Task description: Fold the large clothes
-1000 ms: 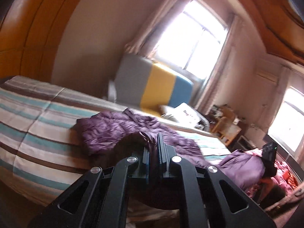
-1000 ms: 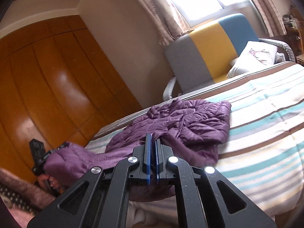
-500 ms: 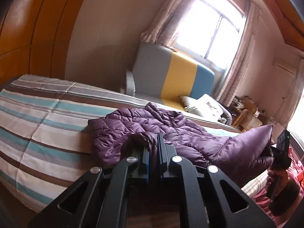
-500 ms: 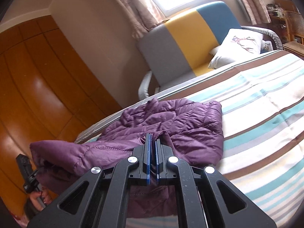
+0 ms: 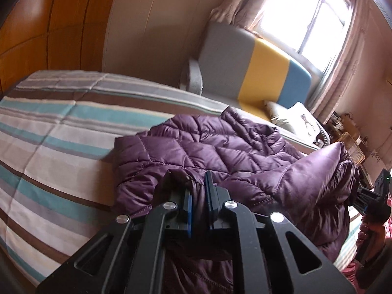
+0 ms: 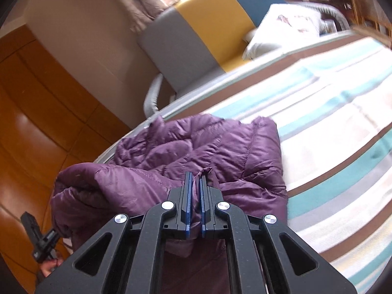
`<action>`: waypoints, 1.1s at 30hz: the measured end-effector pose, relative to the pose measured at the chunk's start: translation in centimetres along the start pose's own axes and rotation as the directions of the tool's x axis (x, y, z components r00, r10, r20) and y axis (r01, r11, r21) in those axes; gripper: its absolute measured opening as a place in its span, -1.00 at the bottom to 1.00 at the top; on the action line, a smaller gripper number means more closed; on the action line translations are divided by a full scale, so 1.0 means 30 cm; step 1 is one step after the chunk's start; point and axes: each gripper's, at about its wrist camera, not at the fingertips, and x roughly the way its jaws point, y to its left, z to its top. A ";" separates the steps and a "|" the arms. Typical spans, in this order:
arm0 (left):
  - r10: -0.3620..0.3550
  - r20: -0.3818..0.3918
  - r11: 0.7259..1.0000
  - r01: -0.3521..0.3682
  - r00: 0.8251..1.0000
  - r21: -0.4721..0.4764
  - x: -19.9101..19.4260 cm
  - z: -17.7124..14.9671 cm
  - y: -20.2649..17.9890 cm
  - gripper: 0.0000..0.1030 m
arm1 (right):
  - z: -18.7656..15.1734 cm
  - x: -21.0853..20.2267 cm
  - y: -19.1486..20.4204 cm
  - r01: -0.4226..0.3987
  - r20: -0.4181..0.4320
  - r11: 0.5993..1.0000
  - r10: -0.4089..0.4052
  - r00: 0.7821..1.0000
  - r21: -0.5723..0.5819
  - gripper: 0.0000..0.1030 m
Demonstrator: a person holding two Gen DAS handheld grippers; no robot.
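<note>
A purple quilted down jacket [image 5: 220,152] lies on the striped bed, its near edge lifted and folded toward the far side. My left gripper [image 5: 197,183] is shut on the jacket's near edge, with fabric bunched between the pads. My right gripper [image 6: 195,178] is shut on another part of the jacket's [image 6: 208,147] near edge, fabric pinched between its blue pads. Each gripper shows at the edge of the other's view: the right gripper [image 5: 374,196], the left gripper [image 6: 41,242].
The bed [image 5: 61,127] has a quilt striped in teal, brown, grey and white [image 6: 330,122]. Behind it stands a grey, yellow and blue sofa chair [image 5: 257,73] with a white cushion [image 6: 289,29]. Wooden wardrobe panels [image 6: 36,112] rise at the left, a window [image 5: 306,17] at the right.
Both grippers have moved forward over the bed, carrying the jacket's near edge up and over toward its far part. The left gripper's pads now stand a little further apart around the fabric.
</note>
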 end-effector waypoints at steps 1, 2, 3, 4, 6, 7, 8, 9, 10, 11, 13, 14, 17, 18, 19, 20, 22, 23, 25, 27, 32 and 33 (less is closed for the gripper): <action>-0.001 -0.006 1.000 0.001 1.000 -0.011 0.017 0.004 0.003 -0.76 | -0.001 0.019 -0.007 0.000 -0.006 1.000 0.000 1.000 0.009 -0.92; 0.000 -0.013 1.000 0.000 1.000 -0.020 0.029 0.006 0.004 -0.74 | -0.002 0.034 -0.011 0.003 -0.012 1.000 -0.003 1.000 0.016 -0.92; -0.002 -0.020 0.999 0.001 1.000 -0.033 0.042 0.010 0.008 -0.70 | -0.002 0.052 -0.015 0.006 -0.017 1.000 -0.005 1.000 0.024 -0.85; -0.007 -0.024 0.999 0.006 1.000 -0.041 0.050 0.011 0.012 -0.62 | -0.004 0.062 -0.015 0.005 -0.018 1.000 -0.005 1.000 0.030 -0.84; -0.018 -0.030 0.998 0.016 0.999 -0.064 0.062 0.015 0.022 -0.47 | -0.006 0.078 -0.020 -0.007 -0.014 0.999 0.008 1.000 0.046 -0.73; -0.028 -0.026 0.996 0.025 0.999 -0.082 0.062 0.019 0.028 -0.35 | -0.005 0.081 -0.023 -0.022 -0.008 0.998 0.022 1.000 0.057 -0.64; -0.040 -0.014 0.994 0.038 0.999 -0.101 0.057 0.024 0.035 -0.27 | -0.003 0.079 -0.028 -0.044 0.006 0.997 0.044 0.999 0.069 -0.57; -0.050 0.004 0.992 0.050 0.999 -0.119 0.048 0.029 0.042 -0.13 | 0.000 0.071 -0.034 -0.065 0.025 0.994 0.063 0.998 0.083 -0.33; -0.055 0.021 0.990 0.057 0.998 -0.128 0.039 0.033 0.048 0.07 | 0.000 0.063 -0.038 -0.079 0.045 0.992 0.075 0.996 0.094 -0.01; -0.042 0.049 0.990 0.049 0.998 -0.133 0.023 0.038 0.052 0.21 | 0.002 0.052 -0.041 -0.086 0.072 0.991 0.079 0.994 0.104 0.17; 0.022 0.107 0.992 -0.009 0.994 -0.125 -0.006 0.046 0.056 0.67 | 0.010 0.026 -0.045 -0.087 0.123 0.991 0.075 0.990 0.103 0.34; 0.048 0.127 0.993 -0.033 0.991 -0.117 -0.016 0.049 0.057 0.67 | 0.014 0.020 -0.046 -0.088 0.122 0.991 0.076 0.990 0.096 0.34; 0.102 0.150 0.990 -0.085 0.983 -0.113 -0.038 0.047 0.072 0.70 | 0.016 -0.005 -0.035 -0.060 0.117 0.997 0.054 0.992 0.051 0.34; 0.115 0.159 0.988 -0.096 0.981 -0.121 -0.048 0.037 0.080 0.71 | 0.012 -0.014 -0.029 -0.051 0.120 0.998 0.046 0.992 0.034 0.34; 0.122 0.166 0.987 -0.101 0.979 -0.127 -0.059 0.028 0.088 0.73 | 0.005 -0.022 -0.023 -0.035 0.119 0.999 0.033 0.992 0.015 0.34; 0.126 0.171 0.986 -0.104 0.977 -0.132 -0.066 0.018 0.092 0.74 | -0.002 -0.029 -0.020 -0.033 0.117 0.999 0.033 0.993 0.004 0.34; 0.110 0.163 0.988 -0.090 0.980 -0.129 -0.070 -0.010 0.094 0.76 | -0.021 -0.033 -0.014 -0.038 0.101 0.999 0.040 0.994 -0.016 0.34; 0.107 0.153 0.989 -0.089 0.982 -0.121 -0.067 -0.022 0.093 0.76 | -0.033 -0.032 -0.009 -0.029 0.088 0.999 0.031 0.996 -0.030 0.34; 0.114 0.143 0.991 -0.103 0.983 -0.081 -0.068 -0.052 0.080 0.76 | -0.059 -0.028 0.006 -0.009 0.070 0.997 0.014 0.997 -0.074 0.34; 0.124 0.137 0.992 -0.122 0.983 -0.029 -0.065 -0.075 0.058 0.76 | -0.079 -0.031 0.029 0.024 0.068 0.992 -0.016 0.998 -0.123 0.34; 0.149 0.084 0.989 -0.150 0.985 0.006 -0.032 -0.095 0.054 0.76 | -0.114 -0.009 0.081 0.095 0.021 0.967 -0.092 0.996 -0.235 0.34; 0.141 0.062 0.990 -0.141 0.988 -0.002 -0.018 -0.093 0.061 0.75 | -0.116 -0.005 0.085 0.102 0.016 0.964 -0.101 0.995 -0.246 0.34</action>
